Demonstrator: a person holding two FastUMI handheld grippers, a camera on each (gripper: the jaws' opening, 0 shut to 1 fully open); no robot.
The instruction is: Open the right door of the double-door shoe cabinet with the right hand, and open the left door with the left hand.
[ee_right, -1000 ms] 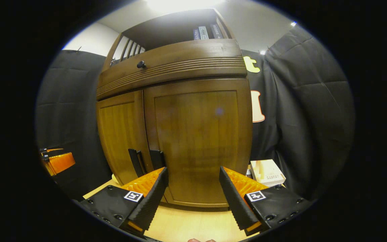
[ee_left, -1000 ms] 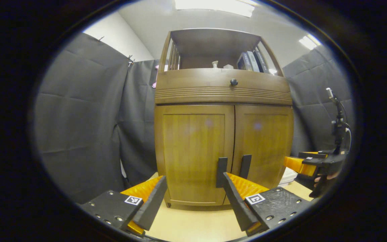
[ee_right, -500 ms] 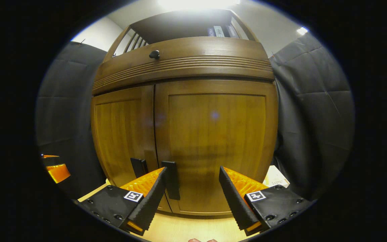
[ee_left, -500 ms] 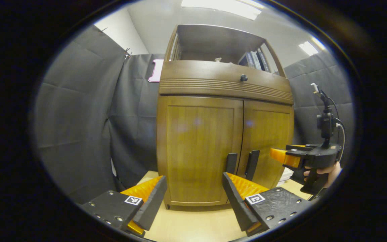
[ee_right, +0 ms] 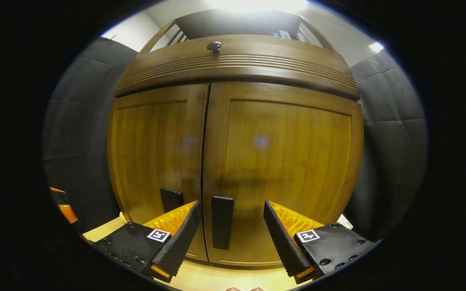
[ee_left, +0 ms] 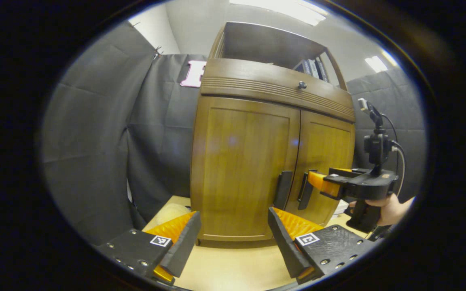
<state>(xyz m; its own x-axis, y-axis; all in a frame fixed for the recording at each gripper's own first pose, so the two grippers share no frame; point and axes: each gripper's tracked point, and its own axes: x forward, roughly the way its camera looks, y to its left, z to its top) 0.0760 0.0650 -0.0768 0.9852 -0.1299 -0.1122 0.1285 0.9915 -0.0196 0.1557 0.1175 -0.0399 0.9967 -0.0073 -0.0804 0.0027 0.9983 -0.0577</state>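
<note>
Between the right gripper (ee_right: 233, 222)'s spread ridged fingers stands a flat rectangular handle (ee_right: 221, 222) on the closed wooden door (ee_right: 281, 161)

A pale wooden counter (ee_left: 233, 270) carries the double-door shoe cabinet (ee_left: 253, 161), which stands directly on it with both doors closed. In the left gripper view, a rounded pale object (ee_left: 170, 212), too blurred to identify, lies on the counter just left of the cabinet's base. To the cabinet's right, a whitish flat item (ee_right: 344, 220) rests on the counter.
</note>
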